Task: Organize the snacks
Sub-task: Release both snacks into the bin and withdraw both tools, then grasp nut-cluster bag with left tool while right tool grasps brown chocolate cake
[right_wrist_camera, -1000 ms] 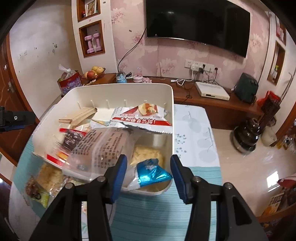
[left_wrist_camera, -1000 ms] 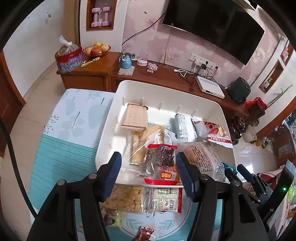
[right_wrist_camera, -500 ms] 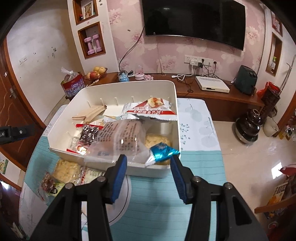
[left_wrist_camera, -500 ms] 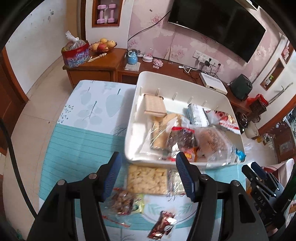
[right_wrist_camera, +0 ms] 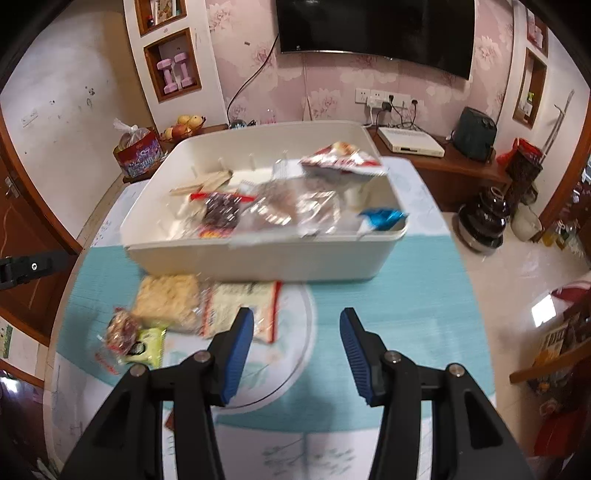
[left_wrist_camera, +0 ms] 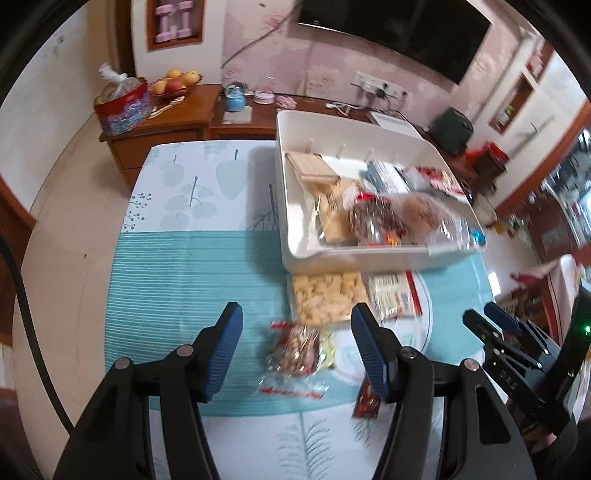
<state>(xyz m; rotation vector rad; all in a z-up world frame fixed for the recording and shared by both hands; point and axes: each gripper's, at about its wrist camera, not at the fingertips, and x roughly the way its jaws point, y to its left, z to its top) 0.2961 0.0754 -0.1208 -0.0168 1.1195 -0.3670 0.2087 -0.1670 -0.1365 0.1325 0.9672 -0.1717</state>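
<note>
Lying just ahead between the released left hand-held gripper (left_wrist_camera: 297, 347) pads, the small nut packet (left_wrist_camera: 298, 349) runs lengthwise; right hand-held gripper (right_wrist_camera: 297, 338), released, sits farther.

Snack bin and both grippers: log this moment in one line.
left gripper: open, empty | right gripper: open, empty | white bin: part-filled | loose: puffed-snack bag, nut packet on table

Looked like a home living room: wall television (right_wrist_camera: 375, 31), wooden sideboard (left_wrist_camera: 177, 118), fruit bowl (left_wrist_camera: 173, 83), flowered wallpaper (right_wrist_camera: 332, 88).
</note>
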